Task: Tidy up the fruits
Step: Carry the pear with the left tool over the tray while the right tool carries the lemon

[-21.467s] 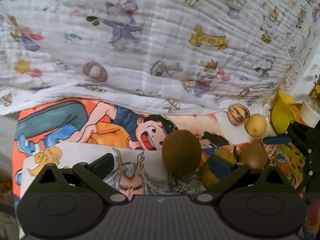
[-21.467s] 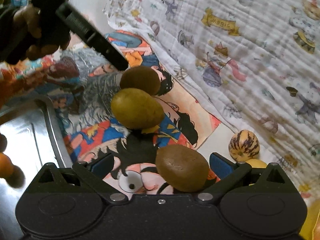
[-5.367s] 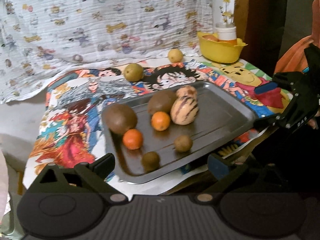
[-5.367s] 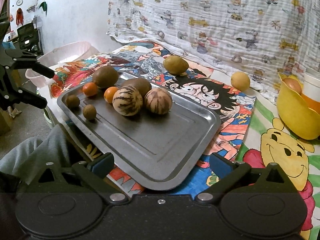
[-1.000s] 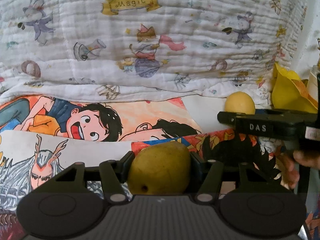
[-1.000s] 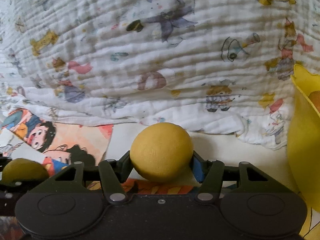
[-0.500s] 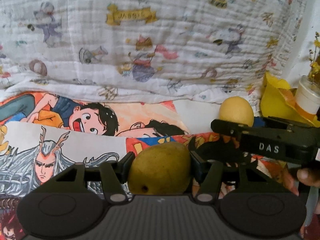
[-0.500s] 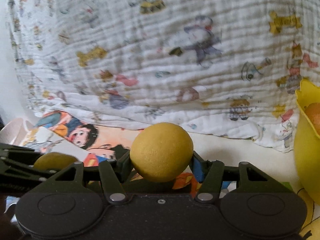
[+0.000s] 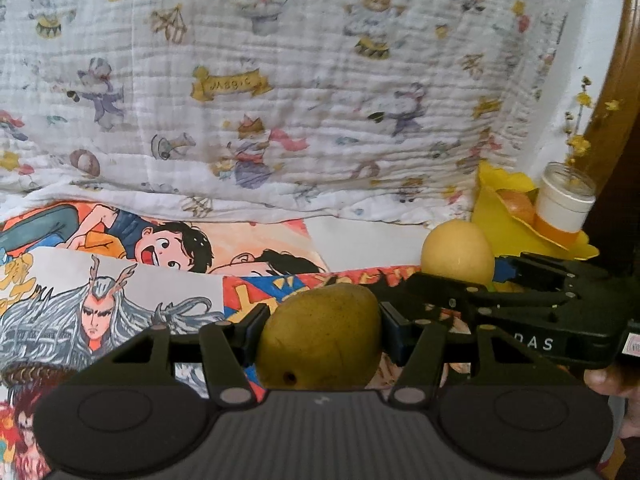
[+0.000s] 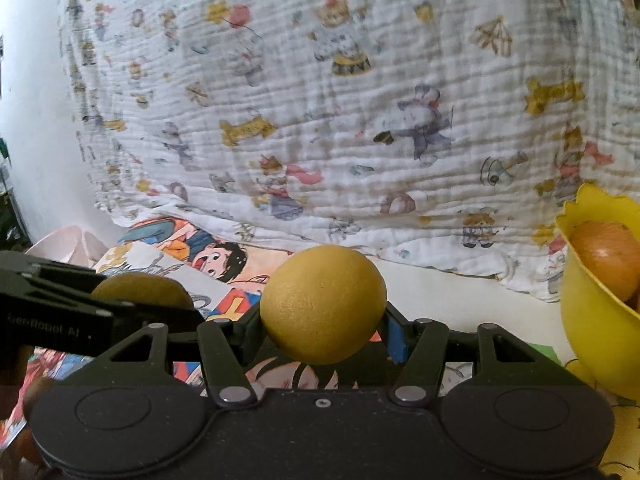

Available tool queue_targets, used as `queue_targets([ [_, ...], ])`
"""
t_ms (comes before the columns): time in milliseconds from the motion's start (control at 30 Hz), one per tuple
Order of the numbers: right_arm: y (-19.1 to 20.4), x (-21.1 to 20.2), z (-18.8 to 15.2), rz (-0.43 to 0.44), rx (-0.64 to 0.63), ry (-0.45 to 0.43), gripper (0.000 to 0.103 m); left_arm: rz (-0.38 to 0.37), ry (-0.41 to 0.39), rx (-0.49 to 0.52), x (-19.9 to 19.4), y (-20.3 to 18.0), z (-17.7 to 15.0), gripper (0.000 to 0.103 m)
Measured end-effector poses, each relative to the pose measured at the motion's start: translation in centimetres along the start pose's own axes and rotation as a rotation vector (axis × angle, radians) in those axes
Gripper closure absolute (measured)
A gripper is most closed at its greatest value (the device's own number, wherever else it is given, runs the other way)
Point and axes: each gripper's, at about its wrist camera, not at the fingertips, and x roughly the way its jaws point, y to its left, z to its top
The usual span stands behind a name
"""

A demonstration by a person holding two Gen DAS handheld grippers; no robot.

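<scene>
Fruits in both grips: left gripper [image 9: 320,334] clamps a dull olive-yellow oval fruit [image 9: 319,338], right gripper [image 10: 322,322] squeezes a round bright-yellow citrus [image 10: 323,304], both clear above the cartoon-printed cloth [image 9: 120,280], probably for carrying off together.

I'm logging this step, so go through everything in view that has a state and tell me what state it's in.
left gripper: shut on the greenish-yellow fruit
greenish-yellow fruit: clamped between the pads, off the mat
right gripper: shut on the yellow round fruit
yellow round fruit: clamped between the pads, off the mat
yellow bowl: upright, an orange fruit inside
white jar: upright, holds dried yellow sprigs
</scene>
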Motion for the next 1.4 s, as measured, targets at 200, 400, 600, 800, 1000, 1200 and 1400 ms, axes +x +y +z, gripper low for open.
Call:
queue_targets([
  [200,0.8,-3.1,-1.1,0.017,-0.048,-0.021,0.042,-0.009,-0.021,0.009,-2.2,-1.5,-1.1,0.041],
  [400,1.4,-5.8,-2.6,0.039,-0.09,-0.032,0.042,-0.025,-0.045,0.014,-4.2,-3.1,-2.6,0.041],
  [600,1.4,-8.2,-4.3,0.053,-0.117,-0.022,0.042,-0.051,-0.056,0.007,-5.9,-4.5,-4.6,0.041],
  [800,1.3,-9.8,-6.1,0.056,-0.153,-0.004,0.042,-0.071,-0.054,0.025,-7.0,-5.9,-6.6,0.041],
  [1000,1.4,-10.8,-7.6,0.07,-0.178,0.014,0.042,-0.099,-0.06,0.02,-8.0,-7.1,-8.6,0.041],
  [1200,1.6,-11.5,-8.7,0.086,-0.216,0.016,0.042,-0.103,-0.064,0.029,-8.9,-7.9,-10.6,0.041],
  [1400,1.9,-11.4,-9.5,0.106,-0.245,0.032,0.042,-0.095,-0.053,0.006,-9.7,-7.6,-12.7,0.041],
])
